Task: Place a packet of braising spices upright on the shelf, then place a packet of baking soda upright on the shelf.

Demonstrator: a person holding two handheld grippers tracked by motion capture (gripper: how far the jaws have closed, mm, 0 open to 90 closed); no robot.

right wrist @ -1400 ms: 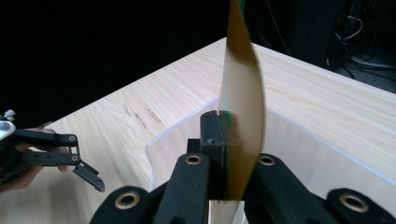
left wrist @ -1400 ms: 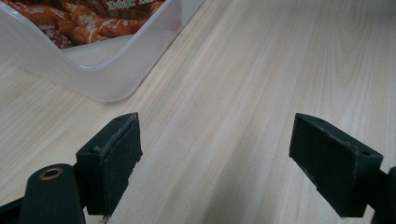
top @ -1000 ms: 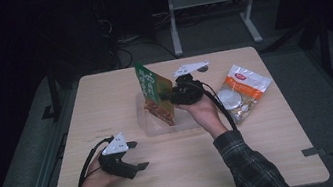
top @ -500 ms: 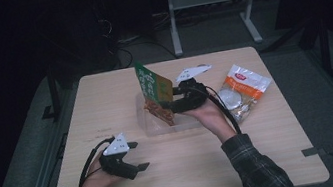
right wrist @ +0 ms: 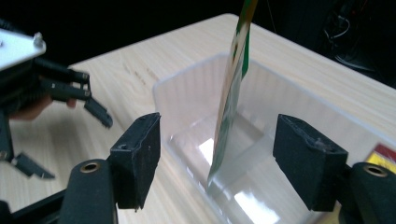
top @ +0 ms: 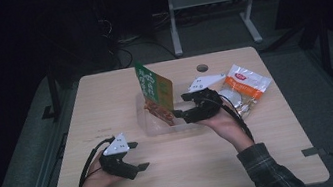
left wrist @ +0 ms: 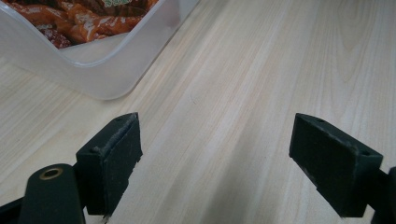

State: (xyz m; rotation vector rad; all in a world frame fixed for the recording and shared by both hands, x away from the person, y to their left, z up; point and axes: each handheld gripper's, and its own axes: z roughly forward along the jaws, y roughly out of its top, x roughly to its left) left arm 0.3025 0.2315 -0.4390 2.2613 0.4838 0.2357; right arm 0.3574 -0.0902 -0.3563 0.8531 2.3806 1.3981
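Green snack bag (top: pixel 156 92) standing up in clear tub (top: pixel 145 125), right gripper (top: pixel 180 107) just opened wide, holding nothing, left gripper (top: pixel 138 155) wide open, empty, on table (top: pixel 274 147).

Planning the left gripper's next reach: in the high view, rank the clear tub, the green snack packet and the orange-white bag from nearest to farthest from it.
From the left gripper:
1. Clear tub, mid-table.
2. Green snack packet, upright in the tub.
3. Orange-white bag, far right side.

Jaws of the right gripper (top: pixel 180 109) just opened, letting go the green-and-orange snack packet (top: pixel 156 94); drawn back from the clear plastic tub (top: pixel 145 125).
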